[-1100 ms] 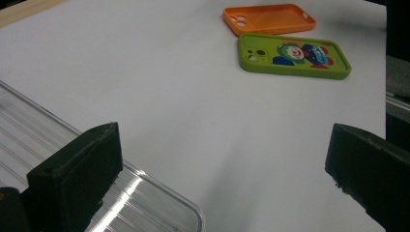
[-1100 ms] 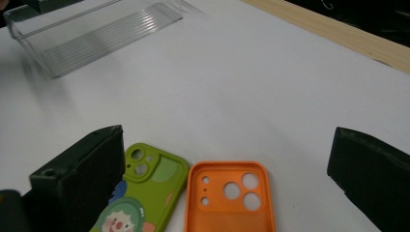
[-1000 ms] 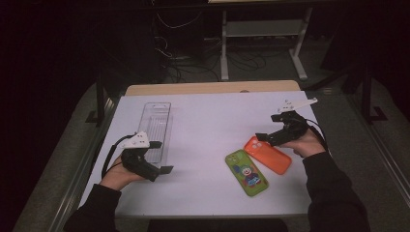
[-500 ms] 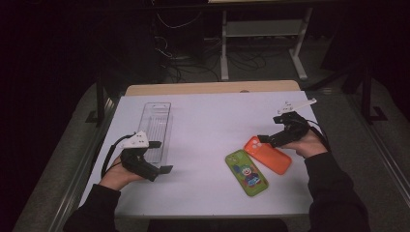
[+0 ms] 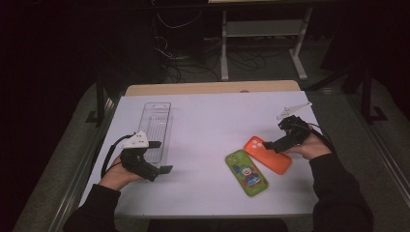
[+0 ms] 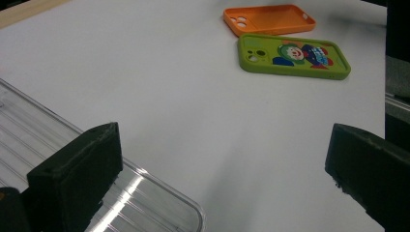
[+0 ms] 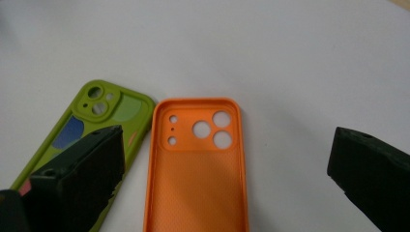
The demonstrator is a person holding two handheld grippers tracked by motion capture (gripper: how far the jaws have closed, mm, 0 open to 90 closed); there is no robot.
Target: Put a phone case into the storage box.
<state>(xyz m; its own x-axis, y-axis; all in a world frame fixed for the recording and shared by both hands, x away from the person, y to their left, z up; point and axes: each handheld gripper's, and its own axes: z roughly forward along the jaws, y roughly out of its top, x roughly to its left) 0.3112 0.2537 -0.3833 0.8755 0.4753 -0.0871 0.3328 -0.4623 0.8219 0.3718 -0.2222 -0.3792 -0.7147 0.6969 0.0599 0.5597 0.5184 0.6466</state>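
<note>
An orange phone case (image 5: pixel 267 153) (image 7: pixel 197 169) (image 6: pixel 269 18) lies hollow side up on the white table (image 5: pixel 217 121). Beside it lies a green phone case (image 5: pixel 246 172) (image 7: pixel 92 125) (image 6: pixel 293 55) with a cartoon clown picture. My right gripper (image 5: pixel 271 145) (image 7: pixel 227 183) stands open just over the orange case's near end, its jaws either side of it. My left gripper (image 5: pixel 160 157) (image 6: pixel 217 179) is open at the table's left, one jaw over the near corner of a clear plastic tray (image 5: pixel 156 130) (image 6: pixel 87 193), nothing between the jaws.
A tan wooden strip (image 5: pixel 212 88) borders the table's far edge. Beyond it are desk legs and cables (image 5: pixel 261 53) on a dark floor. A grey metal rail (image 5: pixel 92 159) runs along the table's left side.
My right gripper has slid a little toward the near end of the orange case. The left gripper and both cases have stayed put.
</note>
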